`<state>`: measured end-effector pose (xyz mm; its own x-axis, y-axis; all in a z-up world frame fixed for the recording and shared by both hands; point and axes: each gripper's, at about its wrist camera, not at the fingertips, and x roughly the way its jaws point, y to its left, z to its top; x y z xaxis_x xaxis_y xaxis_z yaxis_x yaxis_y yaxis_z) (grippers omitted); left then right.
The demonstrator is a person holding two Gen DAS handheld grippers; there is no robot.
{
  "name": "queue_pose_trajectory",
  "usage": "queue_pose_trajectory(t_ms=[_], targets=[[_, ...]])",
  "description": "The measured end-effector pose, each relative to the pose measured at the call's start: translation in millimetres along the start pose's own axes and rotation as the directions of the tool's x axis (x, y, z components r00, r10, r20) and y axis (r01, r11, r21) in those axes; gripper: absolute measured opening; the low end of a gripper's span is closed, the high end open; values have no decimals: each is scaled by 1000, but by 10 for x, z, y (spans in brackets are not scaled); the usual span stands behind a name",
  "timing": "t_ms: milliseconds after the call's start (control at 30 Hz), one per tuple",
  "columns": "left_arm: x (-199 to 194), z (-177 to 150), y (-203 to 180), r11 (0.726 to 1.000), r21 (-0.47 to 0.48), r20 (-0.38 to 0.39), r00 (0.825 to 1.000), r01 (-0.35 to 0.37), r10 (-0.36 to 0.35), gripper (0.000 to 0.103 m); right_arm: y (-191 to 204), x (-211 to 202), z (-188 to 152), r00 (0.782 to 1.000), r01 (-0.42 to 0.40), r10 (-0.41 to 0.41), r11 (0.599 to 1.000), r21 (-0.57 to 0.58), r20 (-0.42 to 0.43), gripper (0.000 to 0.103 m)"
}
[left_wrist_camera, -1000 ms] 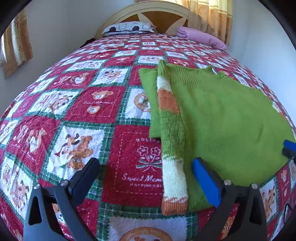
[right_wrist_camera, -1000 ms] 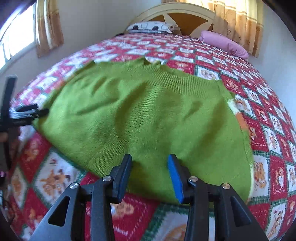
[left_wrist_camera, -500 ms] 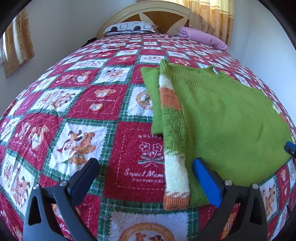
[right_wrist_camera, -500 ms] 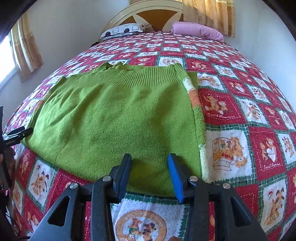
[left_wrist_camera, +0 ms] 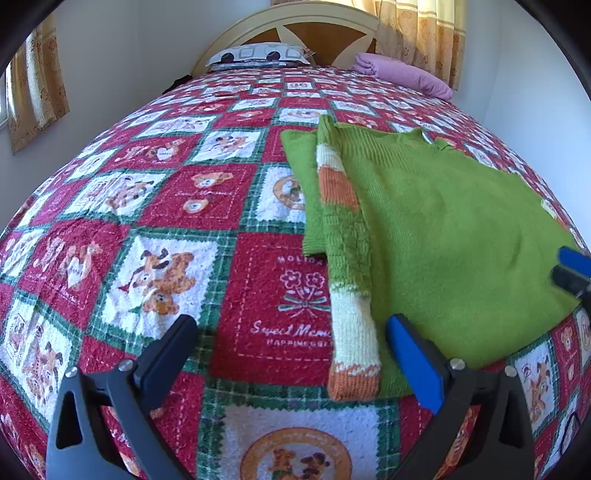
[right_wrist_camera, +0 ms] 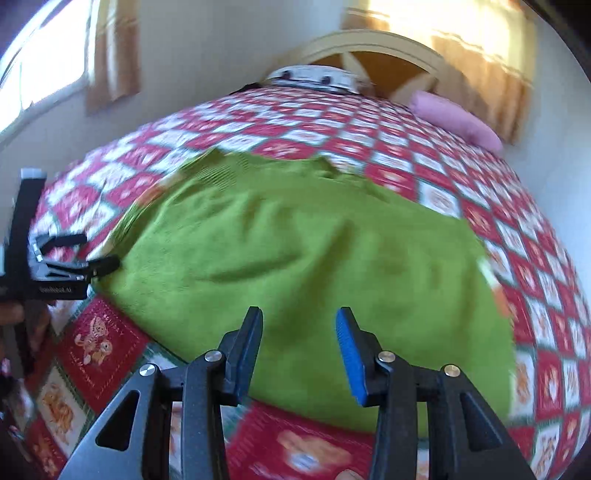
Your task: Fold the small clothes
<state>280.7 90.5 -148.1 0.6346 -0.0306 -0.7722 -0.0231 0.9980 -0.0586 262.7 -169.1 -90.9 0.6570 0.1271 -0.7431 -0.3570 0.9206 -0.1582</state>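
Note:
A green knitted sweater (left_wrist_camera: 454,236) lies flat on the bed. One sleeve (left_wrist_camera: 347,258), banded white and orange, is folded lengthwise along its left side, cuff towards me. My left gripper (left_wrist_camera: 291,332) hovers open and wide above that cuff and the sweater's near left corner, touching nothing. In the blurred right wrist view the sweater (right_wrist_camera: 295,251) fills the middle. My right gripper (right_wrist_camera: 299,328) is open above the near hem, nothing between its fingers. Its tips (left_wrist_camera: 570,269) show at the sweater's right edge. The left gripper (right_wrist_camera: 70,258) appears at the far left.
The sweater rests on a red, white and green patchwork quilt (left_wrist_camera: 155,206). At the headboard (left_wrist_camera: 295,29) lie a patterned pillow (left_wrist_camera: 258,55) and a pink pillow (left_wrist_camera: 406,74). Curtains hang on both sides. A hand (right_wrist_camera: 14,314) holds the left gripper.
The right gripper swung out to the sweater's right side, then came quickly back towards the left over the near hem; its view is now blurred. The left gripper stayed put, still open.

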Motion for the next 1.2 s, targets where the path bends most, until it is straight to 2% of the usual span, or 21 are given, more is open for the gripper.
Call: queue_pose_trajectory(t_ms=[133,200,333,400,433,500,567,667,733,867,1000,1100,1200], targets=[[6,3,9,1000,-3,-4,1000,2,-2,103,246,316,-27,997,-2,-1,999,-33,-73,43],[16,12,21,1000,-8,-8,1000,8,-8,103,201,378,-28,998,-12,13,1000,7,-56,43],[24,30,36,1000,-17,-8,1000,10,-11,103,113,435,56,995,-51,55,998,48,-78,44],[4,19,48,1000,-24,3,1000,15,-15,103,84,322,105,996,-77,79,995,66,-38,44],[-8,12,59,999,-29,8,1000,19,-19,103,34,211,146,995,-98,97,992,84,14,44],[0,17,72,999,-34,7,1000,23,-23,103,13,177,254,995,-90,85,991,94,60,44],[0,19,68,999,-32,8,1000,22,-21,103,-26,331,365,997,-69,67,993,99,24,44],[-28,7,96,999,-44,21,999,28,-27,103,-259,872,550,992,-46,67,980,195,-104,42],[-43,3,126,998,-59,29,999,34,-32,103,-356,1009,674,991,-71,95,972,225,-98,42],[-55,4,139,997,-70,35,999,37,-35,103,-374,1270,928,990,-27,57,973,227,-126,42],[-101,27,193,994,-103,49,998,43,-38,103,-554,1521,1043,988,-44,87,952,303,-130,43],[-169,91,233,992,-118,58,997,52,-46,103,-574,1526,1093,986,-47,94,946,320,-136,43],[-266,182,314,988,-134,86,994,82,-71,103,-493,1281,1051,991,-49,85,952,303,-108,45]])
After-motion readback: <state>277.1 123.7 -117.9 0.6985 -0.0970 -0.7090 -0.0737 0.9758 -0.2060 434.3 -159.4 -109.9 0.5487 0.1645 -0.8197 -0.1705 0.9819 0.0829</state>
